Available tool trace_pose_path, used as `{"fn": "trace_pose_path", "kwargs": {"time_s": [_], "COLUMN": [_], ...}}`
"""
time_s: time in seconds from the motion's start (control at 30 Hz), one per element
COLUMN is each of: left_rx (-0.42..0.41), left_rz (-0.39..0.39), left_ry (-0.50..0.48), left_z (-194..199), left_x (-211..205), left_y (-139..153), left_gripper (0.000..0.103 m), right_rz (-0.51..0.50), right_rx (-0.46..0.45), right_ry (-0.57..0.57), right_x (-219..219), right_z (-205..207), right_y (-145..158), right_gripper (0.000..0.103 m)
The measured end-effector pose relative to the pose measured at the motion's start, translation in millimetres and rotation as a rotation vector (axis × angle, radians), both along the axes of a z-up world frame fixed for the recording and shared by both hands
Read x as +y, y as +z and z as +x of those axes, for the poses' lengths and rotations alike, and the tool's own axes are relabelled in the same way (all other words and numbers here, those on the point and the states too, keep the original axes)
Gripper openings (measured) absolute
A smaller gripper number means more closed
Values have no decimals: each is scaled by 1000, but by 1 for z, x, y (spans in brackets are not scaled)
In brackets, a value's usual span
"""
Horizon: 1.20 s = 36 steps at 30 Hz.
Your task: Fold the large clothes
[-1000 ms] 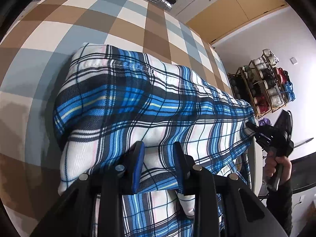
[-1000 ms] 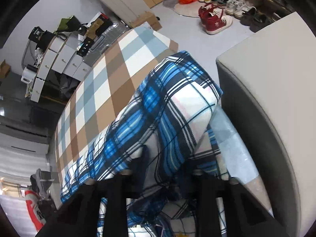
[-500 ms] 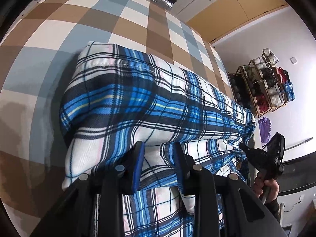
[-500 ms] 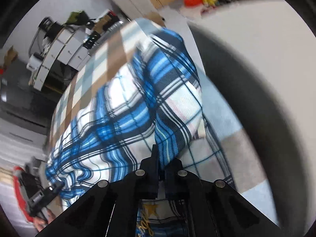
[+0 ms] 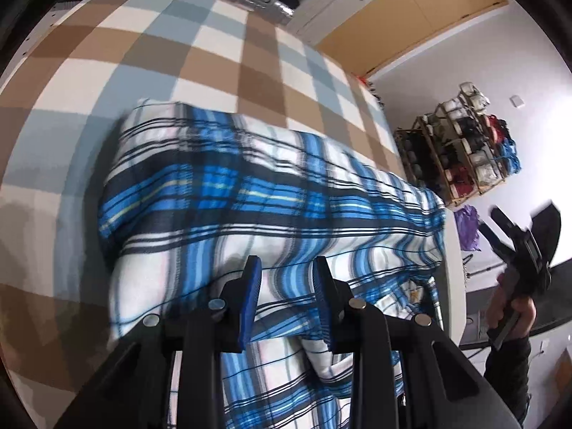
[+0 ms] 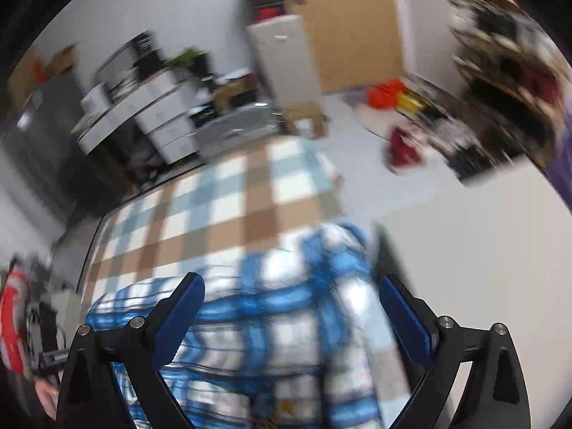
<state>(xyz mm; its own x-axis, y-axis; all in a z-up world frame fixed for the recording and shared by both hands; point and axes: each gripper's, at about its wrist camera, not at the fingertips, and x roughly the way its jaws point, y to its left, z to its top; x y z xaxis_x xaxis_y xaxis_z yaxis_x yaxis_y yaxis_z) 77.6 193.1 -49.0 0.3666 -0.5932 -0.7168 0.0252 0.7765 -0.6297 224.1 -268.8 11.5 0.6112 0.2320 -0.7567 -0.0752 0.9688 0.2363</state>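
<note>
The left tool (image 5: 287, 295) is pinching a fold of the plaid cloth (image 5: 250, 193) at lower centre; the right tool (image 6: 289, 316), jaws just opened wide, is hovering empty above it.

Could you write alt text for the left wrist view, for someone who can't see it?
The left gripper pinches a blue plaid garment lying on a brown and blue checked cover. At right, a hand holds the right gripper, open.

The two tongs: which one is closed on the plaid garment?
The left tongs: their blue pads pinch a fold of the plaid garment. The right tongs stand wide open, holding nothing.
</note>
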Motion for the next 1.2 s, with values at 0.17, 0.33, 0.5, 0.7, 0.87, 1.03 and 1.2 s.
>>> {"fn": "trace_pose_path", "kwargs": {"time_s": [0.17,0.33,0.5,0.7,0.87,1.03,1.2], "left_rx": [21,72,46,-63,-38,19,-31], "left_rz": [-8,-50,-5,-47,-10,-29,-44], "left_ry": [11,23,34,-4,6,37,62], "left_z": [8,16,10,6,16,27,18], "left_x": [1,12,11,-2,-6,2,9], "left_y": [-7,-20,-11,11,-1,-12,8], "left_gripper": [23,23,24,24,24,24,24], "right_rz": [-396,-482,-459,-222,-324,-323,-200], "right_rx": [131,260,251,165,240,304,316], "right_ry": [154,165,133,309,330,277,269], "right_x": [68,59,63,141,198,193,188], "right_z": [26,27,33,19,29,43,55], "right_y": [-61,-133,-110,-63,-105,-138,-110], "right_gripper": [99,98,94,96,96,103,95]}}
